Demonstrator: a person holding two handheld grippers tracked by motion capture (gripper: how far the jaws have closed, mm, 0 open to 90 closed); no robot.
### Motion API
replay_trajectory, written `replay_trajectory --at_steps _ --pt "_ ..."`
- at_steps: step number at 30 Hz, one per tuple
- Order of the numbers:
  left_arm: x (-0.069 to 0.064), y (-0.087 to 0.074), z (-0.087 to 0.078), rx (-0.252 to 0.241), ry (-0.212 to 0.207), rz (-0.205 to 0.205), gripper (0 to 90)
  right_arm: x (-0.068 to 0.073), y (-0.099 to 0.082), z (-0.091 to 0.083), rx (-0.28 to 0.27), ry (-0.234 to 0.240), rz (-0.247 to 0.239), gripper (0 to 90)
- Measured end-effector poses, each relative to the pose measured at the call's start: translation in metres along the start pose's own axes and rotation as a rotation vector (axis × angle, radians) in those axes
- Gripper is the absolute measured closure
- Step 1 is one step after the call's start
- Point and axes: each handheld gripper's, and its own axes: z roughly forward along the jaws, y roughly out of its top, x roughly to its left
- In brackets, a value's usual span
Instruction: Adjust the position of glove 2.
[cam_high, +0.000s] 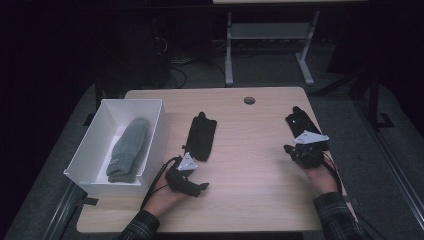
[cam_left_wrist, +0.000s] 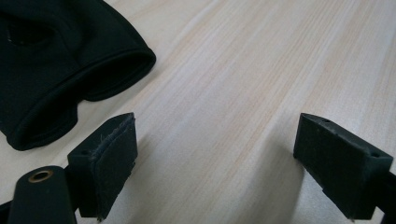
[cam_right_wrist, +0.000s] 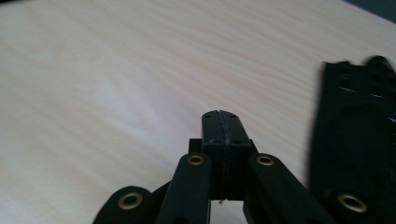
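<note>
A grey glove (cam_high: 127, 148) lies in my white box (cam_high: 156, 134). My left gripper (cam_left_wrist: 219, 163) is wide open beside a black glove (cam_left_wrist: 56, 65). My right gripper (cam_right_wrist: 220, 135) is pinched closed, empty, beside another black glove (cam_right_wrist: 355, 135).

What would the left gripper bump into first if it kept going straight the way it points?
Probably only bare table: the left gripper stands open over wood, and the black glove lies off to its left side.

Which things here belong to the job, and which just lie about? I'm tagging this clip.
In the job: black glove by the open left gripper; second black glove by the shut right gripper.
Lying about: white box; grey glove inside it.
</note>
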Motion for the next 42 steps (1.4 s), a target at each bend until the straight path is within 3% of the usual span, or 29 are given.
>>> replay_trajectory --at_steps 1,2,3,4,8,13,17,23,27,32,35,38,39,40,41,42 --pt "0.0 0.0 0.0 0.0 0.0 0.0 12.8 0.0 0.0 0.0 0.0 0.0 0.0 90.0" --pt "-0.001 -0.002 0.0 -0.014 0.003 -0.003 12.8 -0.013 0.0 0.002 0.012 -0.01 0.042 90.0" --pt "-0.001 -0.002 0.0 -0.014 0.003 -0.003 12.8 -0.013 0.0 0.002 0.012 -0.01 0.042 90.0" --pt "-0.001 -0.002 0.0 -0.012 0.004 -0.004 12.9 -0.025 -0.001 0.005 0.014 -0.023 0.066 90.0" --pt "-0.001 -0.002 0.0 -0.014 0.004 -0.003 12.8 -0.038 -0.004 0.007 0.025 -0.056 0.078 90.0" --pt "-0.001 -0.001 0.0 -0.01 0.004 -0.004 12.9 -0.07 -0.014 0.006 0.031 -0.115 0.129 90.0" --pt "-0.001 -0.001 0.0 -0.01 0.009 -0.01 13.0 -0.082 -0.023 0.011 0.069 -0.131 0.161 90.0" --pt "0.0 -0.001 0.0 -0.005 0.021 -0.019 13.0 -0.09 -0.03 0.02 0.106 -0.124 0.185 90.0" --pt "0.0 -0.001 0.0 -0.006 0.025 -0.025 13.0 -0.086 -0.029 0.02 0.119 -0.126 0.172 90.0" --pt "0.0 -0.001 0.0 -0.007 0.035 -0.035 13.0 -0.078 -0.026 0.019 0.129 -0.064 0.165 90.0" --pt "0.001 -0.001 0.0 -0.007 0.038 -0.035 13.0 -0.067 -0.025 0.017 0.131 -0.007 0.147 90.0" --pt "0.001 -0.001 0.0 -0.007 0.038 -0.035 13.0 -0.06 -0.024 0.015 0.134 0.019 0.129 90.0" --pt "0.001 -0.001 0.0 -0.004 0.038 -0.035 13.0 -0.054 -0.023 0.013 0.143 0.058 0.121 90.0" --pt "0.001 -0.001 0.0 -0.006 0.04 -0.037 13.0 -0.054 -0.023 0.013 0.143 0.058 0.121 90.0" --pt "0.001 -0.001 0.0 -0.011 0.042 -0.038 13.0 -0.047 -0.023 0.012 0.143 0.102 0.112 90.0" --pt "0.001 -0.001 0.001 -0.013 0.042 -0.039 13.0 -0.045 -0.023 0.011 0.143 0.112 0.101 90.0"
